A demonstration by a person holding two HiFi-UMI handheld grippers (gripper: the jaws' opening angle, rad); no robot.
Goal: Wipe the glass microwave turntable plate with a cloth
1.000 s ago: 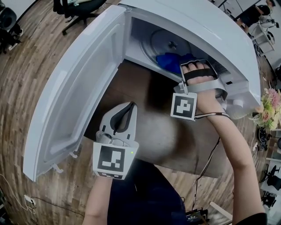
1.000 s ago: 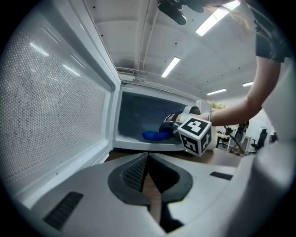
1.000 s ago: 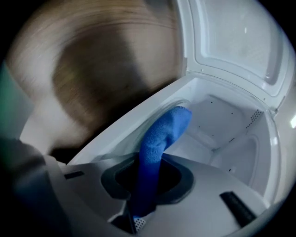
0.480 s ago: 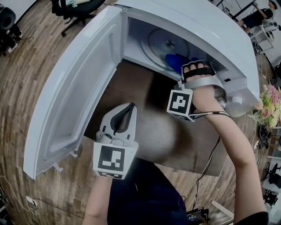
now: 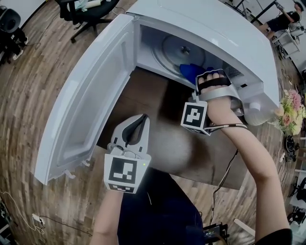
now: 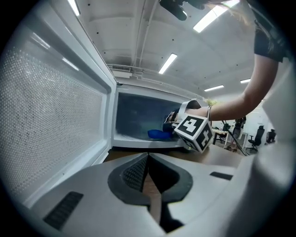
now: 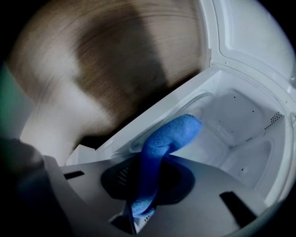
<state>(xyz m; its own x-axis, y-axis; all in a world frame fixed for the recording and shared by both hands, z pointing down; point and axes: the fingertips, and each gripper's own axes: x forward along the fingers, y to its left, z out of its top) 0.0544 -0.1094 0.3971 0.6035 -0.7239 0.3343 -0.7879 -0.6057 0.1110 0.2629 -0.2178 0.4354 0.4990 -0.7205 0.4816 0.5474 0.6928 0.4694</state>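
The round glass turntable plate (image 5: 178, 50) lies on the floor of the open white microwave (image 5: 215, 28). A blue cloth (image 5: 190, 72) rests on the plate's near right part. My right gripper (image 7: 147, 185) is shut on this blue cloth (image 7: 172, 133), which bends forward onto the plate (image 7: 203, 102). In the head view the hand and marker cube hide the right gripper's jaws at the oven's mouth. My left gripper (image 5: 137, 125) hovers over the table in front of the oven, shut and holding nothing. The left gripper view shows its jaws closed (image 6: 148, 159), pointing at the oven cavity and the cloth (image 6: 158, 134).
The microwave door (image 5: 86, 95) stands swung wide open to the left. The oven sits on a dark wooden table (image 5: 158, 143). A bunch of flowers (image 5: 289, 112) stands at the right edge. An office chair (image 5: 88, 9) is on the wooden floor behind.
The right gripper and the blue cloth have slid a little to the right across the plate. The left gripper has held its place over the table.
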